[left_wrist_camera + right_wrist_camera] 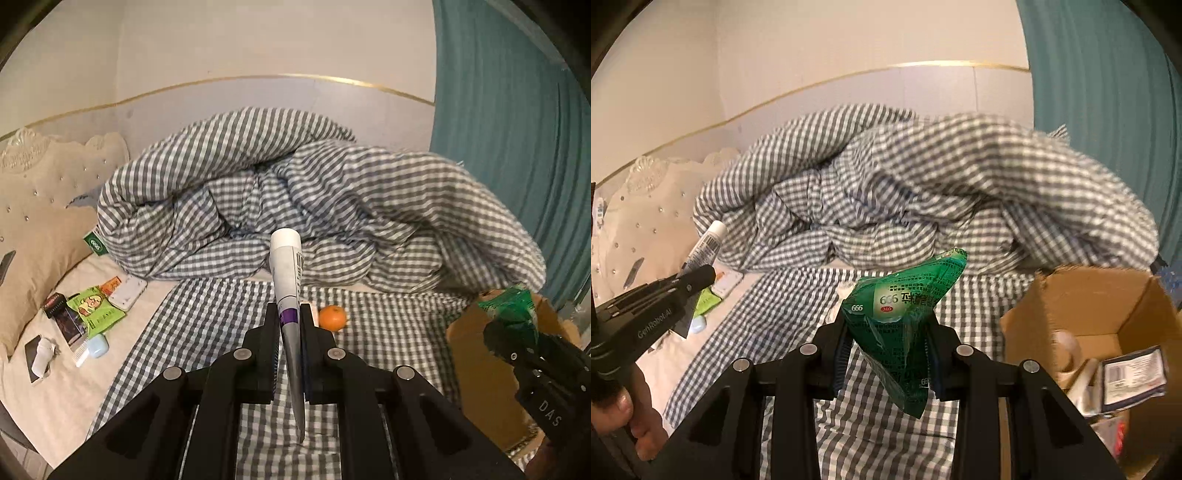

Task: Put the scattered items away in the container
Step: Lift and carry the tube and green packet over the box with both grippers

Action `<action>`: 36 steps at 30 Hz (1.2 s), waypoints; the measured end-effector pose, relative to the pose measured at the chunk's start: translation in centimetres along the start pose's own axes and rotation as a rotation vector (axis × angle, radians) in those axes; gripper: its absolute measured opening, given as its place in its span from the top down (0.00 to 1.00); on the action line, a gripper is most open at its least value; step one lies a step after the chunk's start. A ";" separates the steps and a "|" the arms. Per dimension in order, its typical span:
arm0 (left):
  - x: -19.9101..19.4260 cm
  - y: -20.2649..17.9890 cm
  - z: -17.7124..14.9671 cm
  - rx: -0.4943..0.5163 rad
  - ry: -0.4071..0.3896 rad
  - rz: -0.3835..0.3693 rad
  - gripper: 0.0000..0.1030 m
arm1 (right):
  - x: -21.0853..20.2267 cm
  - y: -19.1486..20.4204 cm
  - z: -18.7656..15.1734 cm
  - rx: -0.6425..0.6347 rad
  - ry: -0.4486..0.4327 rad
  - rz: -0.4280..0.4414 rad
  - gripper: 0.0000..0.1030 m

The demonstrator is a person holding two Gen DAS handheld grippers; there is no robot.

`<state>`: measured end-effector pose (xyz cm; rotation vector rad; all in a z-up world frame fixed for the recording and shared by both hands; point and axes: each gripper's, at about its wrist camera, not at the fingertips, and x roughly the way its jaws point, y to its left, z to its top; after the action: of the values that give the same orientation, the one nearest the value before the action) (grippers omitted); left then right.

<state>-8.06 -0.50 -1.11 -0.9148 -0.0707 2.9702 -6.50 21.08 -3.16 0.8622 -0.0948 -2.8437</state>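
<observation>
Clutter (83, 314) lies scattered at the bed's left edge, well apart from both tongs. Left tongs (290, 317) pinch a light, squashy tube (286, 269) near its flat tail, best held there. Right tongs (886, 332) clamp a soft, crinkly green packet (905, 314) mid-body, beside the cardboard box (1086, 295).

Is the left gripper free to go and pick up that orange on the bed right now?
Probably not yet. The left gripper is shut on a tube, so its jaws are occupied. The orange lies uncovered on the checked sheet, so nothing else seems to block it.
</observation>
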 end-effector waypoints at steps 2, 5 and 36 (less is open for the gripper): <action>-1.1 -0.7 -0.1 0.006 -0.008 -0.014 0.91 | -1.7 -0.3 0.1 0.002 -0.017 -0.003 0.67; -2.5 -1.8 -0.3 0.010 -0.016 -0.028 0.91 | -4.1 -0.8 0.3 -0.001 -0.045 -0.017 0.67; -6.8 -16.4 -0.4 0.155 -0.071 -0.209 0.91 | -14.3 -12.7 -1.5 0.089 -0.114 -0.232 0.67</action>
<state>-1.95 15.57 3.26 -0.7356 0.0585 2.7686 4.24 36.08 2.04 0.7726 -0.1461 -3.1273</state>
